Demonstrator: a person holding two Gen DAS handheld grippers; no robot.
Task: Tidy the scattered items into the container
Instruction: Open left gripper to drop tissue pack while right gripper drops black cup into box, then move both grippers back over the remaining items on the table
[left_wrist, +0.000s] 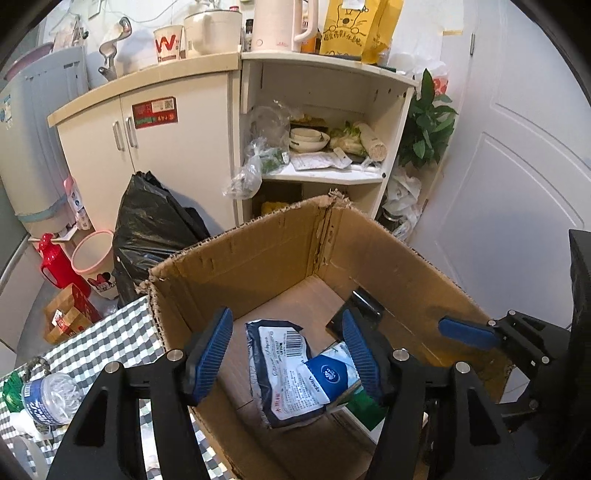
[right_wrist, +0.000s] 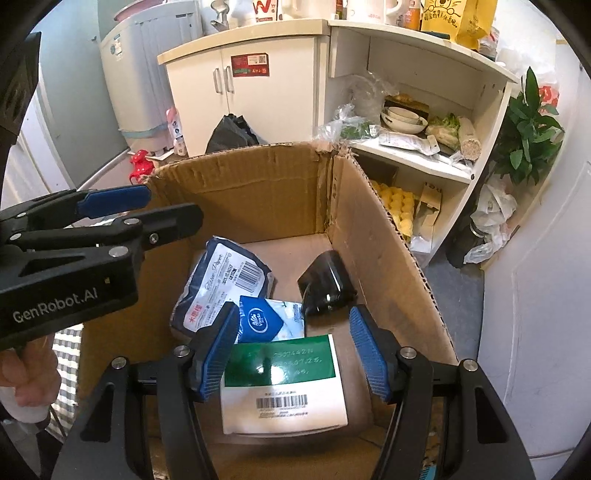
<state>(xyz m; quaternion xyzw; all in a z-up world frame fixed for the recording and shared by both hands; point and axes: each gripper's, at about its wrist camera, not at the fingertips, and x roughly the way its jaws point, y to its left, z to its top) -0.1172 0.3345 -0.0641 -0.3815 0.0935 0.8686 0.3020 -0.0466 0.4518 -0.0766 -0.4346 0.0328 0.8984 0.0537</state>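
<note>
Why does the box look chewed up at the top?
The cardboard box is damaged: its far corner is torn and frayed, with the seam split downward. The near left edge is ragged too. The things inside look fine.

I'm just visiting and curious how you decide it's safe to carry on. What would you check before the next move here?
1. Left gripper open and empty: ok.
2. Right gripper open, released: ok.
3. Green-and-white box lying inside the cardboard box: ok.
4. Tissue packs and black object inside: ok.
5. Plastic bottle on the checked cloth, outside: not ok.
6. Other items left: cannot tell.
</note>
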